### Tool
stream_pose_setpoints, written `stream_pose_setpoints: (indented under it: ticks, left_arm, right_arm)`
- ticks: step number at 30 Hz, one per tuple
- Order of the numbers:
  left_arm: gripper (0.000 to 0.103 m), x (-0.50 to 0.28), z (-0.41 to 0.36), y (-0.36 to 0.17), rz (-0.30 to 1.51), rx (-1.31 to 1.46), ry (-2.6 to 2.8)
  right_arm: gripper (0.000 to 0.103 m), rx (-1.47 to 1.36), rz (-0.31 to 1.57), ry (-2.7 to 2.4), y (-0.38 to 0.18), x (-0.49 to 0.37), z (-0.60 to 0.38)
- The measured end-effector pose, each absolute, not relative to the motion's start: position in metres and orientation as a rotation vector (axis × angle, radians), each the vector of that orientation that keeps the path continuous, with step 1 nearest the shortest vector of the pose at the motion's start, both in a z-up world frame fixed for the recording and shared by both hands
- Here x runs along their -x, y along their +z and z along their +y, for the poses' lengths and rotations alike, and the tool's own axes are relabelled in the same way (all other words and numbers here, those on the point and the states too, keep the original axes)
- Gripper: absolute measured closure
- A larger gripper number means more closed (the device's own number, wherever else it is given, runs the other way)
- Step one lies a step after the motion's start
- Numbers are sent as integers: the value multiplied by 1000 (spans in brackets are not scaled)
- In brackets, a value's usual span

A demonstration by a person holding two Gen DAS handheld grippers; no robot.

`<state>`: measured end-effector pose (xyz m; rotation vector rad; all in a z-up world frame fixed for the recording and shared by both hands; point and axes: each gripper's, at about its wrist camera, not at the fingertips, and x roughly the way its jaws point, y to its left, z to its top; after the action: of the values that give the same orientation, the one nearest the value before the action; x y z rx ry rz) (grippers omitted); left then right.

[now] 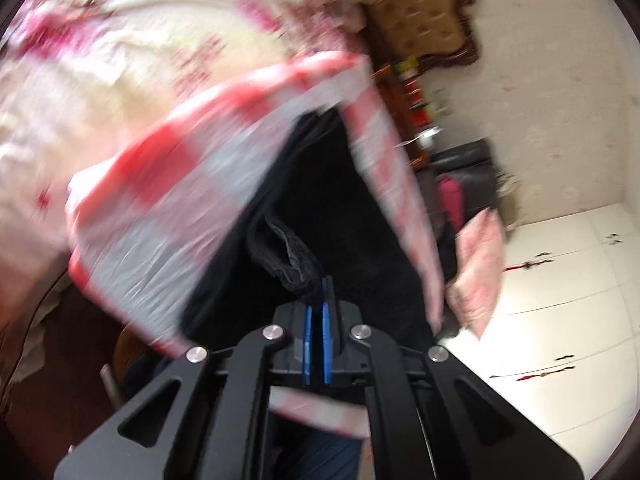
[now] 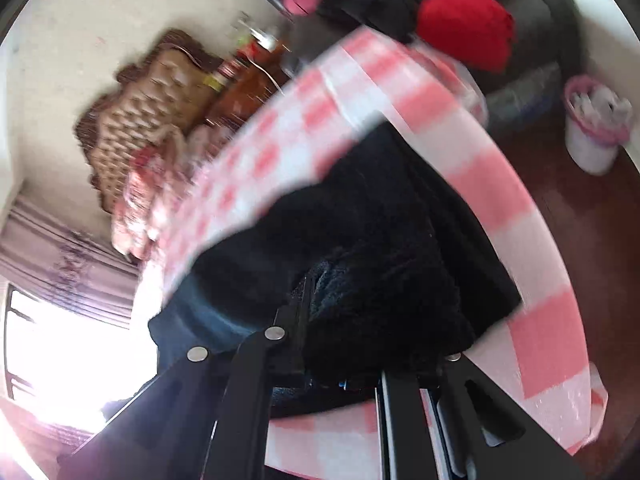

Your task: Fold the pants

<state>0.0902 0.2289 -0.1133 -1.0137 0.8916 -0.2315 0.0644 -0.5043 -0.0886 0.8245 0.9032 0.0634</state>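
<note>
Left gripper: your blue pads are pressed almost together, pinching a bunched black hem of the pants right at the tips.
Right gripper: your fingers are closed tight; fuzzy black cloth is heaped over them, so the tips are hidden, but the fabric is caught between them.
Pants: black, spread ahead of both pairs of fingers, running away from the tips in each view.
Checked cloth: red and white, under the pants, showing on both sides of your left fingers and curving beyond and to the right of your right fingers.
Floral bedding: far ahead and left of your left fingers.
Focus: both views are motion-blurred.
</note>
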Motion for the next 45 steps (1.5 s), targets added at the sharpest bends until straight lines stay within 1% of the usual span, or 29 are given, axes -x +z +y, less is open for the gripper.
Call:
stream_pose_setpoints:
  ticks: [2, 4, 5, 7, 11, 12, 14, 15, 16, 17, 18, 19, 20, 21, 22, 23, 25, 28, 31, 33, 35, 36, 37, 38, 39, 40, 41, 43, 45]
  left_arm:
    - [99, -85, 222, -114, 909, 944, -203]
    - [99, -78, 222, -147, 1010, 983, -180]
    - [99, -75, 224, -157, 1022, 984, -170]
    - [99, -70, 225, -169, 1025, 983, -169]
    - [99, -71, 222, -169, 1015, 943, -178]
    - [97, -72, 222, -169, 1016, 936, -182]
    - [95, -73, 222, -169, 1013, 932, -191]
    - [88, -71, 223, -168, 1007, 934, -199]
    - [73, -71, 222, -167, 993, 937, -212]
    - [65, -70, 222, -165, 977, 936, -226]
    - [50, -67, 221, -162, 962, 929, -238]
    - [41, -65, 219, -157, 948, 907, -240]
    - [39, -64, 218, -152, 939, 880, -237]
    - [39, -63, 217, -149, 939, 855, -229]
    - [39, -62, 217, -148, 938, 843, -225]
    - [38, -61, 217, -145, 933, 827, -218]
    - [35, -60, 217, -139, 926, 777, -176]
    - [36, -61, 219, -120, 880, 630, -21]
    - [37, -77, 207, -93, 804, 517, -3]
    - [37, -104, 177, -79, 793, 423, -107]
    - [49, -131, 135, -73, 795, 303, -213]
    - [64, -148, 106, -73, 803, 237, -294]
    - [78, -163, 78, -74, 809, 181, -357]
    - [82, -175, 51, -76, 816, 134, -408]
    - [85, -184, 28, -79, 823, 96, -456]
    - [85, -196, -6, -84, 825, 51, -540]
    - [85, -205, -33, -88, 827, 30, -603]
    - [85, -228, -84, -100, 863, 3, -701]
    - [85, -251, -123, -117, 885, -43, -720]
  right_arm:
    - [93, -780, 899, 30, -86, -60, -504]
    - [93, -803, 972, 8, -112, -53, -506]
    - [93, -832, 1005, -4, -128, -48, -508]
    - [93, -826, 1021, 2, -141, -40, -504]
    - [93, -810, 1018, -21, -150, -36, -504]
    - [98, -814, 1015, -24, -151, -35, -504]
    - [99, -806, 1007, -34, -152, -35, -503]
    - [97, -800, 1008, -31, -151, -35, -502]
    - [95, -795, 1008, -27, -152, -36, -503]
    - [92, -791, 1010, -23, -150, -36, -501]
    - [84, -789, 1013, -25, -148, -36, -501]
    - [71, -789, 1014, -33, -144, -35, -503]
    - [64, -780, 1000, -56, -135, -29, -508]
    - [48, -768, 986, -67, -128, -25, -510]
    - [28, -720, 969, -123, -115, -20, -516]
    - [22, -657, 966, -197, -106, -17, -520]
    - [21, -509, 954, -302, -83, -19, -525]
    - [22, -387, 943, -253, -59, -51, -527]
    - [22, -291, 981, -177, -59, -98, -514]
    - [22, -286, 1026, -75, -71, -138, -506]
    - [22, -323, 1064, -41, -85, -173, -506]
    - [23, -325, 1073, -34, -91, -187, -506]
    - [29, -320, 1082, -37, -98, -199, -504]
    - [34, -306, 1104, -39, -107, -211, -500]
    - [44, -274, 1117, -60, -113, -218, -496]
    - [57, -229, 1117, -98, -117, -221, -492]
    - [63, -190, 1119, -133, -122, -222, -490]
    - [68, -186, 1107, -160, -129, -219, -490]
    - [71, -167, 1098, -198, -130, -218, -489]
